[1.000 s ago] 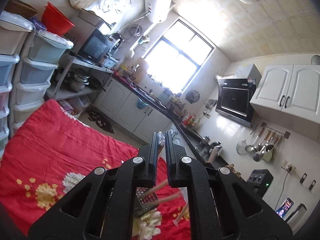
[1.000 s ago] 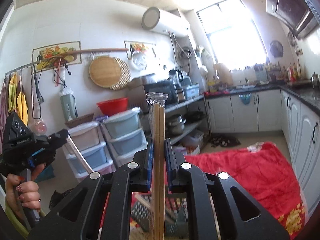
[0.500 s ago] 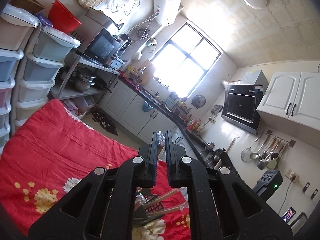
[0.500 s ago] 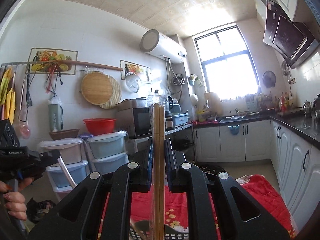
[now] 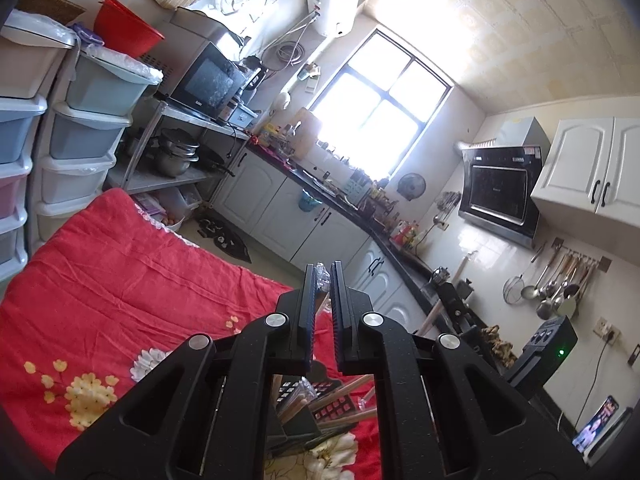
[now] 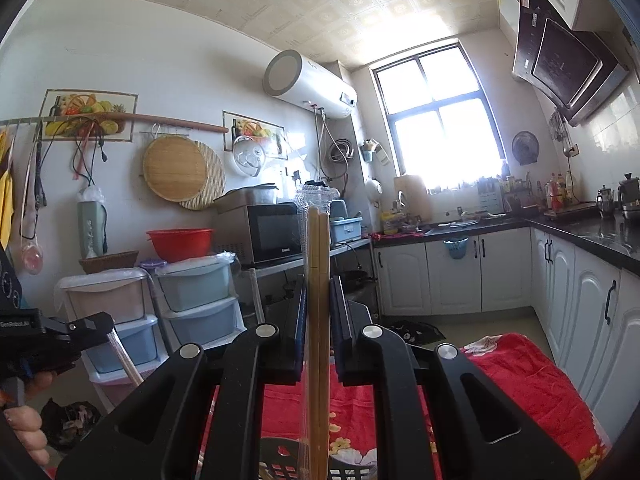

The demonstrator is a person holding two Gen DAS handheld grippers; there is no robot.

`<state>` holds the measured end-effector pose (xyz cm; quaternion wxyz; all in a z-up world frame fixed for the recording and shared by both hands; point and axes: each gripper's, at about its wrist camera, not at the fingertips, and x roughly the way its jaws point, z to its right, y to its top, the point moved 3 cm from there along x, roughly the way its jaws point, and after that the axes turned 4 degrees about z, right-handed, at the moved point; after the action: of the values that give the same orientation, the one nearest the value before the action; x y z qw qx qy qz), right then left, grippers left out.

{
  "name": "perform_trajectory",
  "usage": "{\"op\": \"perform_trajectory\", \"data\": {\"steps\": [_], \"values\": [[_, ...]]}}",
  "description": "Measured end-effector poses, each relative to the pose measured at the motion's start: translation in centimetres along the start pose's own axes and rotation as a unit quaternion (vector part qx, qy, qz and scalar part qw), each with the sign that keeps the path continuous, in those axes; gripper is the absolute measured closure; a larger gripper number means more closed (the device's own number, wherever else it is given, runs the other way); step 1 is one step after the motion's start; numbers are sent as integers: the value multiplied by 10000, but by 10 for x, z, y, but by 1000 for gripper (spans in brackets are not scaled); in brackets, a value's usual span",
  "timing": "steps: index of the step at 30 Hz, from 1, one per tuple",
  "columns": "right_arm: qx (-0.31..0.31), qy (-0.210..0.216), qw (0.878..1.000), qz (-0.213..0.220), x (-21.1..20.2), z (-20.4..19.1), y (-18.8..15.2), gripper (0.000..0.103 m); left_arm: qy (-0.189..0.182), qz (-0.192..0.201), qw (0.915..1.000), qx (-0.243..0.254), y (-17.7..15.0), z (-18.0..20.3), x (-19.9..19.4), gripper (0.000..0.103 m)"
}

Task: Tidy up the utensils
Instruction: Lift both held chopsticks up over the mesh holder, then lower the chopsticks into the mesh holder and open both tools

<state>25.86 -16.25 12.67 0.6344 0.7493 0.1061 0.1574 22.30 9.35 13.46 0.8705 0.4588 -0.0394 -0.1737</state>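
My right gripper (image 6: pixel 318 284) is shut on a pair of wooden chopsticks in a clear plastic sleeve (image 6: pixel 318 240), held upright above a black slotted basket (image 6: pixel 280 468). My left gripper (image 5: pixel 322 276) is shut on another clear-wrapped pair of chopsticks (image 5: pixel 321 274), whose wrapper tip shows between the fingers. Below it the black basket (image 5: pixel 332 404) holds several wrapped chopsticks (image 5: pixel 340 390) and stands on the red flowered cloth (image 5: pixel 120 300). The left gripper also shows at the left edge of the right wrist view (image 6: pixel 100 324), with a chopstick hanging from it.
Stacked plastic drawer bins (image 5: pixel 88 120) and a metal shelf with a microwave (image 5: pixel 208 80) stand beyond the cloth. White cabinets with a black counter (image 6: pixel 580 236) run along the right wall. A window (image 6: pixel 436 120) is at the back.
Both grippers have tilted and shifted a little while staying shut on their chopsticks. The right view rose away from the basket, then settled; the left gripper swung slightly.
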Motion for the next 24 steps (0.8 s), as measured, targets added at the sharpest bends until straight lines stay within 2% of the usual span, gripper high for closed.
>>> {"op": "perform_trajectory", "data": {"steps": [12,24], "values": [[-141,-209,9995,-188,13,0,-37,92,88,-157,9994,305,-22,5,11,99],[-1,-252,9984,-515,20,1,-64,92,170,-305,9990,284,-33,-3,18,99]]}}
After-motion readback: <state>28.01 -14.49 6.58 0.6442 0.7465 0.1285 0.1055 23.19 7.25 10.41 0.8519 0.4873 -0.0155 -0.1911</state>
